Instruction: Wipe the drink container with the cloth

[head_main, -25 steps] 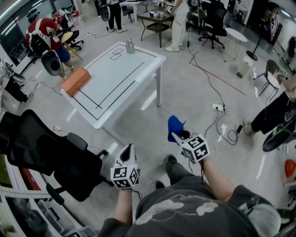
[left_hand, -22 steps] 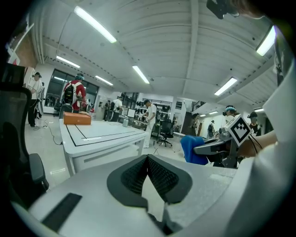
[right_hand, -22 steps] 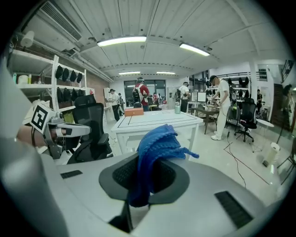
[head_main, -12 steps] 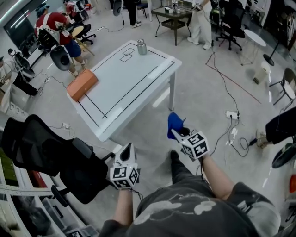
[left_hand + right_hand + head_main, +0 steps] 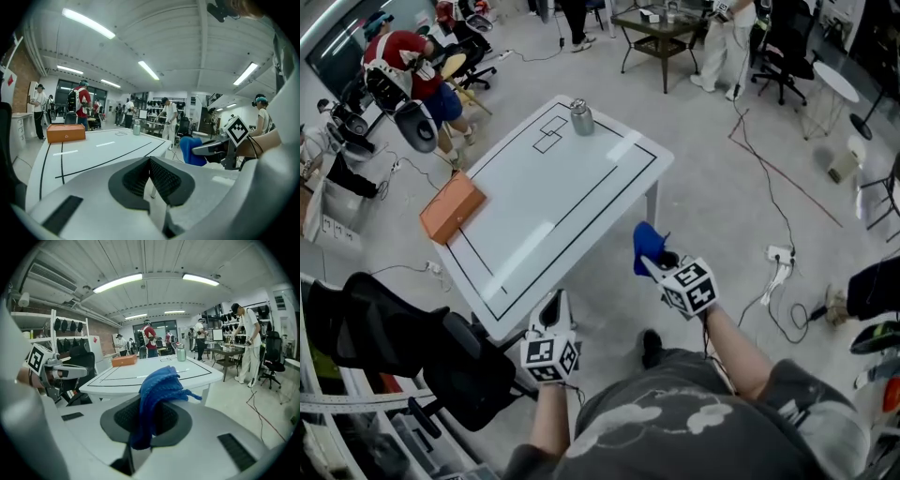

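The drink container (image 5: 581,118) is a small silver metal bottle, upright at the far end of the white table (image 5: 553,187). The same container (image 5: 136,127) shows tiny in the left gripper view, and the right gripper view has the container (image 5: 181,353) far off too. My right gripper (image 5: 647,266) is shut on a blue cloth (image 5: 649,246) in the air off the table's right edge. The cloth (image 5: 159,385) bunches up out of that gripper (image 5: 146,416). My left gripper (image 5: 554,300) is shut and empty at the table's near corner, and in its own view the gripper (image 5: 150,161) has its jaws together.
An orange box (image 5: 452,208) lies on the table's left edge. A black office chair (image 5: 403,347) stands close at the lower left. Cables and a power strip (image 5: 778,253) lie on the floor to the right. People and a dark table (image 5: 661,23) stand beyond.
Both grippers have been carried forward towards the table, which now lies nearer. The left gripper has reached its near corner. The right gripper still holds the cloth.
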The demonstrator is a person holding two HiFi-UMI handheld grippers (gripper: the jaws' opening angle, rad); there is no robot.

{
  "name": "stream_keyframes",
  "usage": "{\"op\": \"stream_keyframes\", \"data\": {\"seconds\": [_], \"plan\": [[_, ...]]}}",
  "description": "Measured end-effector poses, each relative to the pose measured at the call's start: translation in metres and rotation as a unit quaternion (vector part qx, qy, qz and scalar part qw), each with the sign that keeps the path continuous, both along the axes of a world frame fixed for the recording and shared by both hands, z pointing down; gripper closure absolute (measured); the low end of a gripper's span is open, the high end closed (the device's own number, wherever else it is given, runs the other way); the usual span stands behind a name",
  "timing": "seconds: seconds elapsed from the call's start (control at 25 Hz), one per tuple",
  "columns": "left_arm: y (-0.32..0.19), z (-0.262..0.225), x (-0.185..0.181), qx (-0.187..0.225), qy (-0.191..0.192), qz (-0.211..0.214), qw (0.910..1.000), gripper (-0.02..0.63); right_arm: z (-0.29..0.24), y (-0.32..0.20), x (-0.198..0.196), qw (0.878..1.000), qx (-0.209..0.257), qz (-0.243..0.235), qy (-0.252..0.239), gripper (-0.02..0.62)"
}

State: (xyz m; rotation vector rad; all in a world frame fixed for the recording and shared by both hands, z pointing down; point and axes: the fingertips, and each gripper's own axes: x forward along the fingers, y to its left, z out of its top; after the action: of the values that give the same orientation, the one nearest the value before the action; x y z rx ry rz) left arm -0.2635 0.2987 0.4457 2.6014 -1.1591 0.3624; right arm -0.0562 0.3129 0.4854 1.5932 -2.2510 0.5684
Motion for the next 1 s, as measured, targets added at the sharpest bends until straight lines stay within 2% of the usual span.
{"op": "stream_keyframes", "data": {"seconds": [0.24,0.52,0.72,1.0], "plan": [[-0.046,-0.007,0.022,0.009,0.008,-0.030,0.9995,0.604,0.004,-0.051,0.027,1.000,-0.003,-0.025,0.002,0.551],[-0.091,-0.011,0.029,0.009,0.024,-0.045,0.9986,0.604,0.005,-0.091,0.037,1.000,-0.003,-0.022,-0.003,0.549],[-0.150,-0.012,0.044,0.019,0.033,-0.030,0.9988,0.604,0.014,-0.132,0.057,1.000,-0.008,-0.006,0.005,0.549],[-0.268,-0.015,0.083,0.026,0.042,0.011,0.9987,0.604,0.001,-0.235,0.105,0.999,-0.001,0.030,0.029,0.549]]}}
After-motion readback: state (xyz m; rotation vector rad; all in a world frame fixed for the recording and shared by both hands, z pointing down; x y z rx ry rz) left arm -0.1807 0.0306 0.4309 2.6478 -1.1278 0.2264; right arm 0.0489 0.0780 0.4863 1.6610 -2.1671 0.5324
